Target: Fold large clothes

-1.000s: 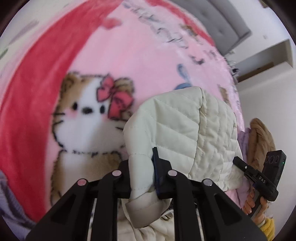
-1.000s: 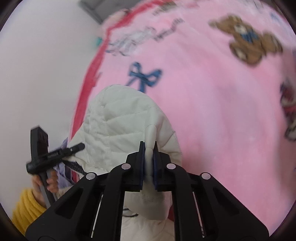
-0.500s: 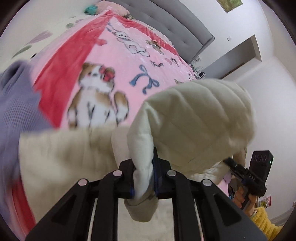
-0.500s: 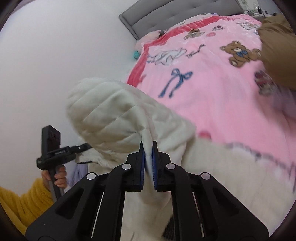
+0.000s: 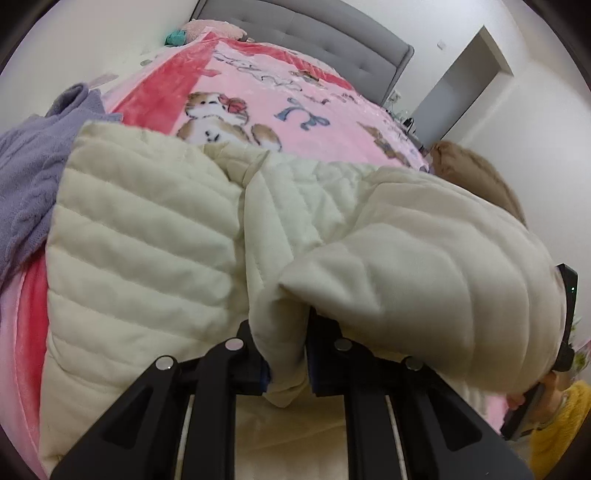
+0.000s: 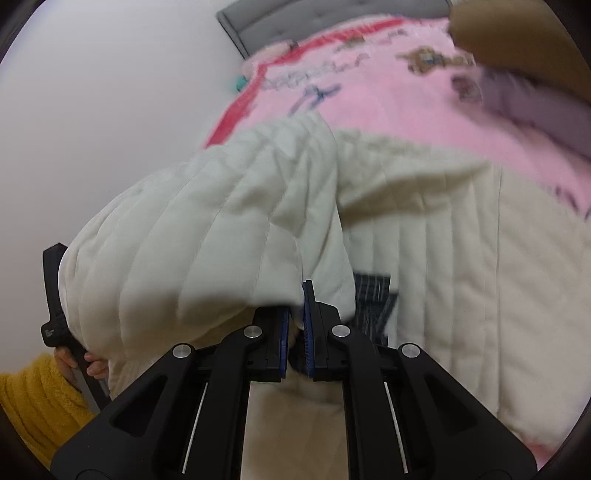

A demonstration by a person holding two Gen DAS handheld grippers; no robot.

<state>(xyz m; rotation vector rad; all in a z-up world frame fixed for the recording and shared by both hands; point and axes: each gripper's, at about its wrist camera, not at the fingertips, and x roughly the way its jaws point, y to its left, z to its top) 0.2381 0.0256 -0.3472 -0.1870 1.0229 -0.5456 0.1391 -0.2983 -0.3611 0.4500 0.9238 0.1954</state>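
A cream quilted jacket (image 5: 147,236) lies spread over the near end of a bed with a pink cartoon blanket (image 5: 258,85). My left gripper (image 5: 286,350) is shut on a thick fold of the jacket's edge, and a puffed part of the jacket bulges to its right. My right gripper (image 6: 295,314) is shut on another part of the jacket (image 6: 207,258), whose dark striped lining (image 6: 373,306) shows beside the fingers. The jacket in the right wrist view is blurred by motion.
A purple knit garment (image 5: 26,177) lies on the bed's left edge. A brown fuzzy garment (image 5: 476,173) lies at the right, also seen in the right wrist view (image 6: 509,37). A grey headboard (image 5: 303,22) stands at the far end. A doorway (image 5: 461,81) is at the right.
Both grippers have pulled back toward the foot of the bed with the jacket. The jacket, bunched a second ago, now lies opened out wide across the blanket.
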